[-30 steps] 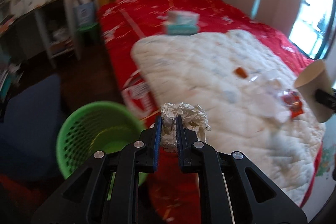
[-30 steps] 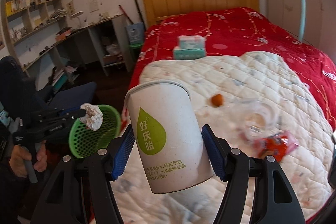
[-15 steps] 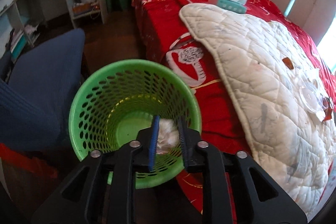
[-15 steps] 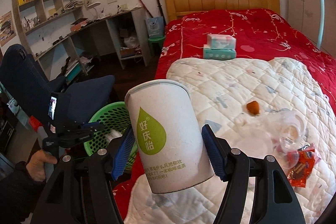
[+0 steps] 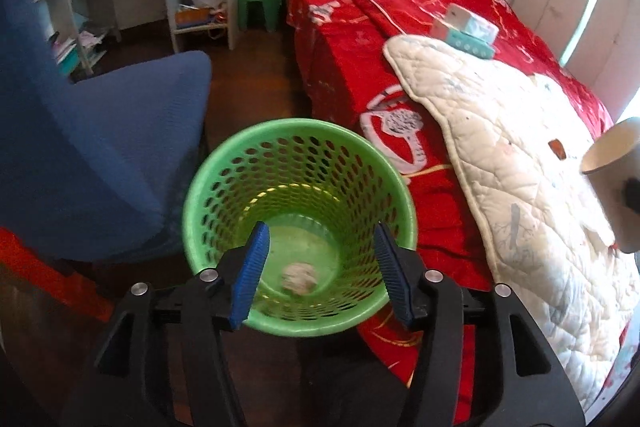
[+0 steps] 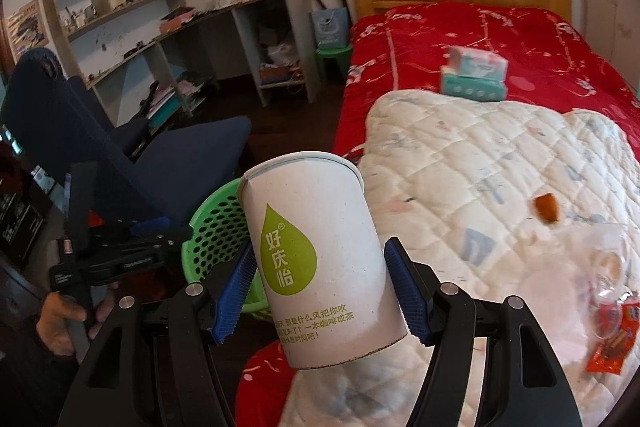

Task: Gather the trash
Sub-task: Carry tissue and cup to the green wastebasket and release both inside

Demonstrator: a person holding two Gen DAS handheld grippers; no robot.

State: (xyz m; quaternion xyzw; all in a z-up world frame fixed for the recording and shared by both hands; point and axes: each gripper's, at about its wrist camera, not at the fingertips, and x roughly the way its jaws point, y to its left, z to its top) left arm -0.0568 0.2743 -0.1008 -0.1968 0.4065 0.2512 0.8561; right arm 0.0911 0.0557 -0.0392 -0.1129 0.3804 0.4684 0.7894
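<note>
Left gripper (image 5: 320, 269) over the green perforated plastic waste basket (image 5: 208, 195), jaws opening with nothing between them; a second ago they were clamped on the crumpled white paper wad (image 5: 299, 277), which now lies blurred on the basket floor. Right gripper (image 6: 322, 291), clamped as before on the white paper cup with a green drop logo (image 6: 316, 259), now nearer the basket, beside the white quilted blanket (image 6: 480, 163) on the red bed.
</note>
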